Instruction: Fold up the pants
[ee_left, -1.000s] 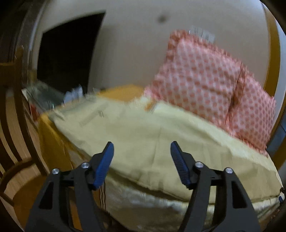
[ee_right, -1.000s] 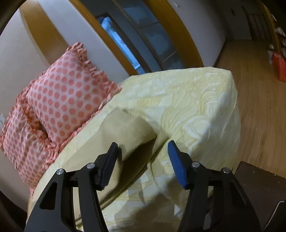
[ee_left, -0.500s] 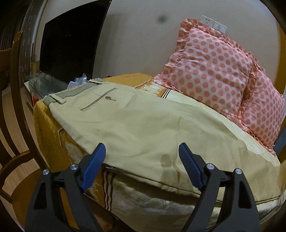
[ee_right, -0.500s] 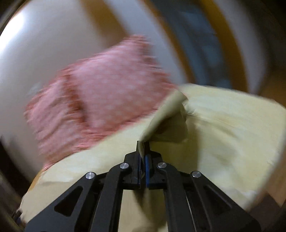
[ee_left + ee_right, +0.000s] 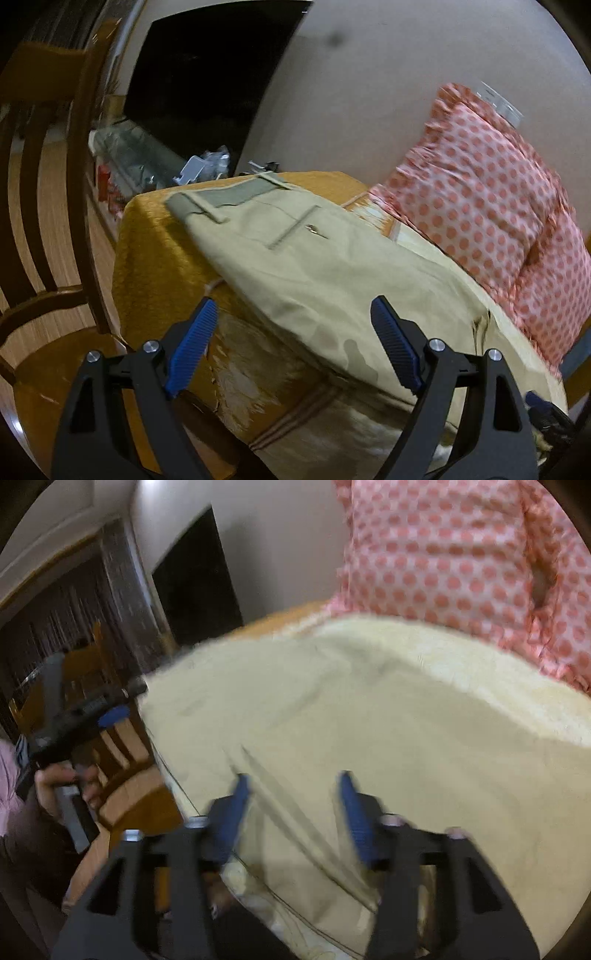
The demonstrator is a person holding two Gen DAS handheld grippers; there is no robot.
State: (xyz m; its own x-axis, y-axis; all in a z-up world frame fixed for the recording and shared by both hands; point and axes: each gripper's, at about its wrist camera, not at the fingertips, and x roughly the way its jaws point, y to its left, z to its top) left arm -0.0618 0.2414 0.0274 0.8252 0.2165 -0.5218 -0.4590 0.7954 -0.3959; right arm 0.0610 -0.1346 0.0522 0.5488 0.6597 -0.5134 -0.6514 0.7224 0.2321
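Beige pants (image 5: pixel 325 266) lie spread along the bed, waistband with belt loops at the far left end. In the left wrist view my left gripper (image 5: pixel 295 343) is open and empty, hovering just off the bed's near edge beside the pants' lower hem. In the blurred right wrist view the pants (image 5: pixel 332 731) fill the middle; my right gripper (image 5: pixel 295 801) is open over the cloth, holding nothing. The left gripper also shows in the right wrist view (image 5: pixel 92 716), held in a hand at the far left.
Two pink polka-dot pillows (image 5: pixel 487 199) lean on the wall behind the pants. The bed has an orange-and-cream cover (image 5: pixel 155 258). A wooden chair (image 5: pixel 40 184) stands left of the bed. A dark screen (image 5: pixel 207 77) and clutter sit beyond the bed's far end.
My right gripper was shut on the pants' leg end half a second ago; it has let go, opened and swung left along the pants. My left gripper has drifted left, staying open.
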